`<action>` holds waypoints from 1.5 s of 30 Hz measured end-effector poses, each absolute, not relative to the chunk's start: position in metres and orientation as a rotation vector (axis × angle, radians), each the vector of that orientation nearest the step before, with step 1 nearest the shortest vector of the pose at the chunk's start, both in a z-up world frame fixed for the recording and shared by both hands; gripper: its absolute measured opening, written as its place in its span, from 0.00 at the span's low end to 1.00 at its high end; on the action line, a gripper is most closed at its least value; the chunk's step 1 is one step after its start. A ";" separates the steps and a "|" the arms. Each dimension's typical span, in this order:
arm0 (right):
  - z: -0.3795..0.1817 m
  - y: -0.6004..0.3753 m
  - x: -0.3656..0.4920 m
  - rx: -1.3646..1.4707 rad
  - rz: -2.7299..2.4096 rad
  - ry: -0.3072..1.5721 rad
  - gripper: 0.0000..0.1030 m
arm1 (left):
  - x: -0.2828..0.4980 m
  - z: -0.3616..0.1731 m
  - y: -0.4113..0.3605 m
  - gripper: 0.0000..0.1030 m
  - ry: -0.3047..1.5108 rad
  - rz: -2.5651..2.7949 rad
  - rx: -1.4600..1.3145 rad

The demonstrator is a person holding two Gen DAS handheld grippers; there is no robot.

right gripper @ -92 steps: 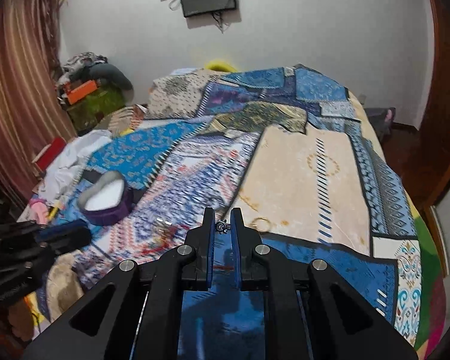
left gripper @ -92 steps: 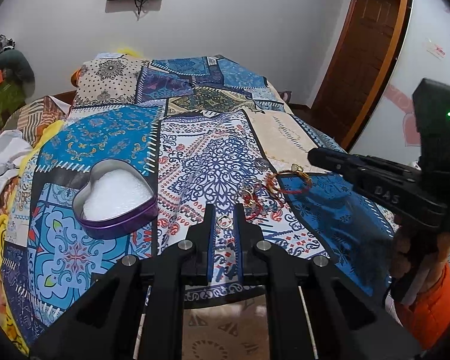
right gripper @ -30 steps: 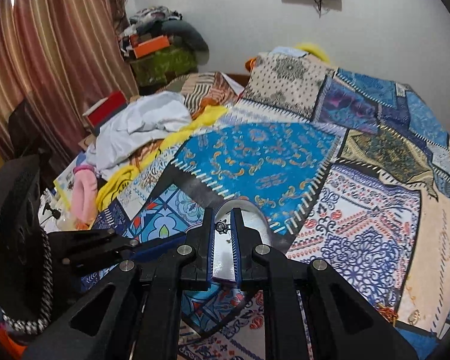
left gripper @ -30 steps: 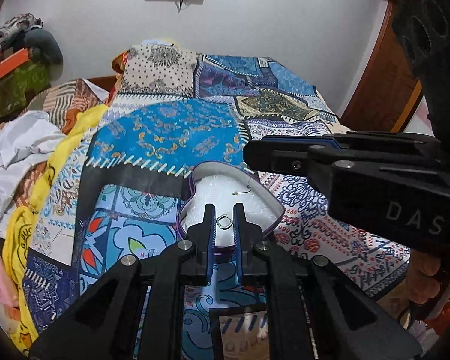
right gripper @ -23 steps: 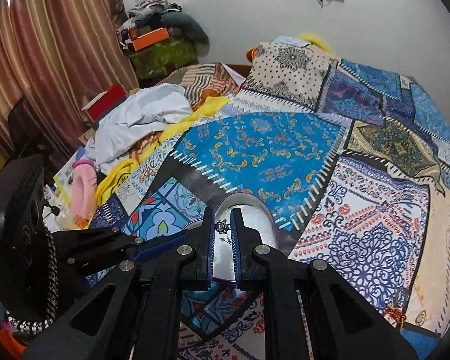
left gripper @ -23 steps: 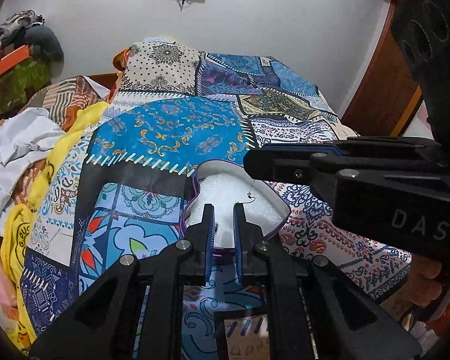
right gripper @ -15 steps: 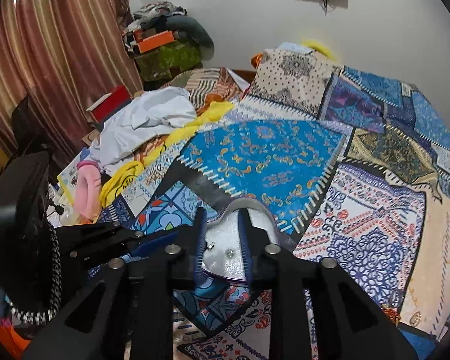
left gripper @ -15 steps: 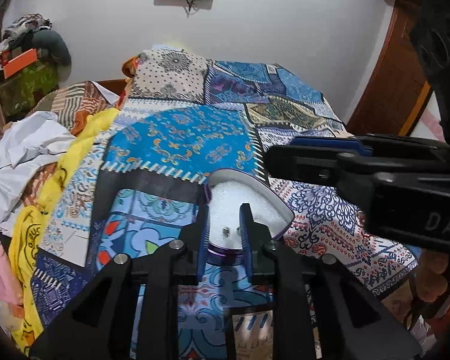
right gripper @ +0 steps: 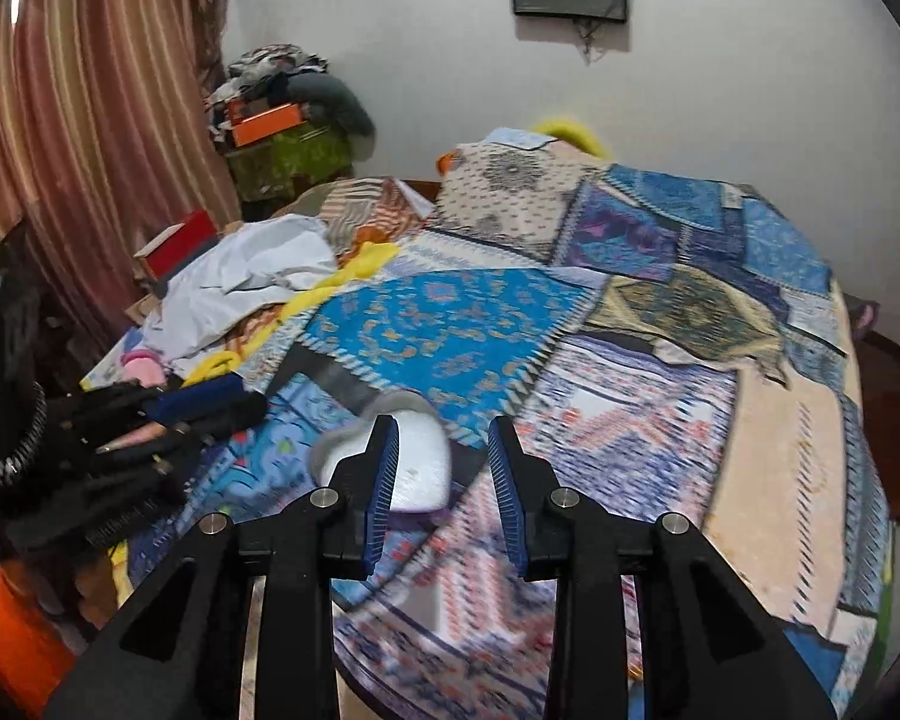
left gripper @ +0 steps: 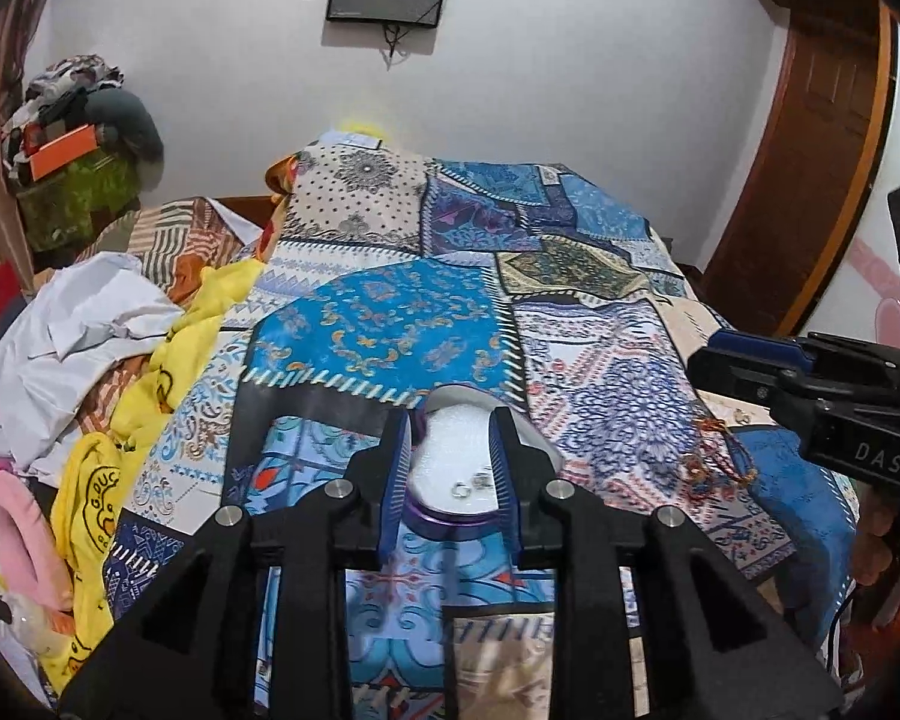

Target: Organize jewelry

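A purple heart-shaped tin (left gripper: 450,519) with a white lining sits on the patchwork bedspread. A small ring (left gripper: 462,487) and an earring (left gripper: 482,480) lie on the lining. My left gripper (left gripper: 451,426) hovers just above and in front of the tin, its jaws opening with nothing between them. In the right wrist view the tin (right gripper: 417,468) lies below and left of my right gripper (right gripper: 444,438), whose jaws are also opening and hold nothing. The right gripper (left gripper: 726,360) shows at the right edge of the left wrist view. Red bracelets (left gripper: 714,462) lie on the spread right of the tin.
Crumpled white and yellow clothes (left gripper: 90,348) are heaped along the bed's left side. A patterned pillow (left gripper: 360,198) lies at the head by the wall. A wooden door (left gripper: 810,150) stands to the right. The left gripper (right gripper: 210,402) is close beside the tin.
Both grippers held small jewellery over the tin a second ago; the jaws have parted and the ring and earring now lie inside. Both grippers have lifted, the right one drawing away to the right.
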State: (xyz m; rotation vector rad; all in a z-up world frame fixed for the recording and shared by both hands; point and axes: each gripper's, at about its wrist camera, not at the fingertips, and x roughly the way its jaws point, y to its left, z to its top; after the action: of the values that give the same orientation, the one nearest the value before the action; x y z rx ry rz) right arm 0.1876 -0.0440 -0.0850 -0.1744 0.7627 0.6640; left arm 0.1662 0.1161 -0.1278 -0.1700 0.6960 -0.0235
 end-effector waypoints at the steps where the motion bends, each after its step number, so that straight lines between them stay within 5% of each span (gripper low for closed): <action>1: -0.085 -0.049 0.187 -0.174 0.653 0.761 0.27 | 0.166 -0.127 0.112 0.27 0.697 -0.029 -0.166; 6: -0.088 -0.084 0.185 -0.161 0.573 0.767 0.29 | 0.170 -0.123 0.082 0.35 0.698 -0.073 -0.136; 16: -0.093 -0.165 0.185 -0.094 0.417 0.773 0.47 | 0.192 -0.129 0.023 0.44 0.747 -0.168 -0.097; 45: -0.151 -0.189 0.221 -0.126 0.470 0.905 0.45 | 0.226 -0.185 -0.040 0.44 0.910 -0.299 -0.001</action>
State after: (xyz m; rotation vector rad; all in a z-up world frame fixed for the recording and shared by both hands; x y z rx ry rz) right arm 0.2206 -0.1886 -0.1509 -0.1263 0.9047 0.4699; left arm 0.2265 -0.0399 -0.1850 -0.0006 0.9101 -0.2992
